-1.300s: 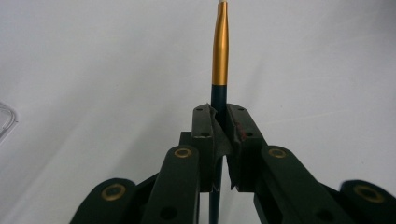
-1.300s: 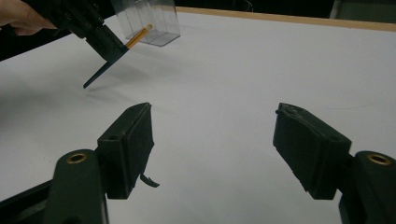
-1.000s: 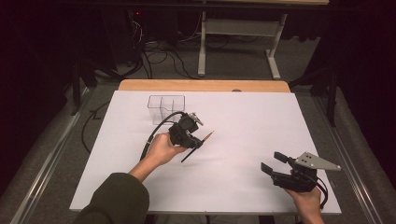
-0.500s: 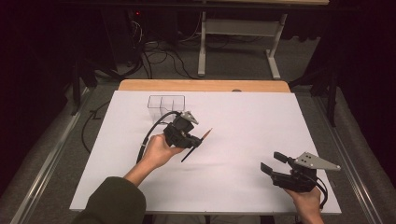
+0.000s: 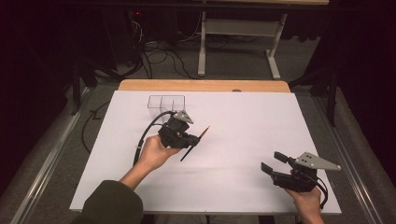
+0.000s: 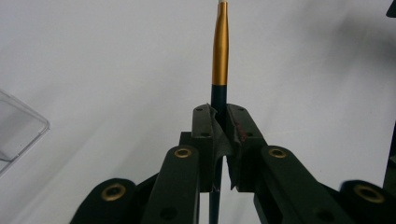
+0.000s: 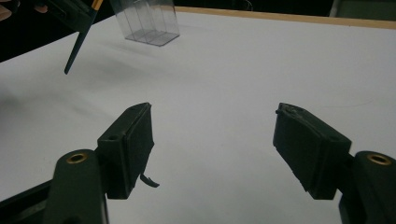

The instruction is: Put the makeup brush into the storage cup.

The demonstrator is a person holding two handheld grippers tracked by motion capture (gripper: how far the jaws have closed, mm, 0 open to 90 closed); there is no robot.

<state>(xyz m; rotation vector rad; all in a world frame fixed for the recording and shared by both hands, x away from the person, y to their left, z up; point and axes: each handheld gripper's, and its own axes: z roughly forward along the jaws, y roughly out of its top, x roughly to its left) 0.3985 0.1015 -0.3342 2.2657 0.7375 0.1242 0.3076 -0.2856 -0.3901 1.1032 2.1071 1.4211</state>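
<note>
Slim dark brush (image 6: 219, 56) with gold metal ferrule, clamped in left gripper (image 5: 187, 140) jaws; right gripper (image 7: 212, 140) jaws wide. Clear plastic box (image 5: 166, 103) far left on matte white tabletop (image 5: 243, 121); dim room.

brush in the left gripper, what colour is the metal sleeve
Gold, above a dark handle; the brush shows best in the left gripper view.

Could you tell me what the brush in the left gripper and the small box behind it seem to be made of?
Brush: a shiny golden sleeve with even highlights, probably metal, on a dark glossy handle, wood or plastic; I cannot tell which. Box: clear and thin-walled with compartments, the white table showing through, most likely rigid transparent plastic. The left gripper is shut on the handle.
</note>
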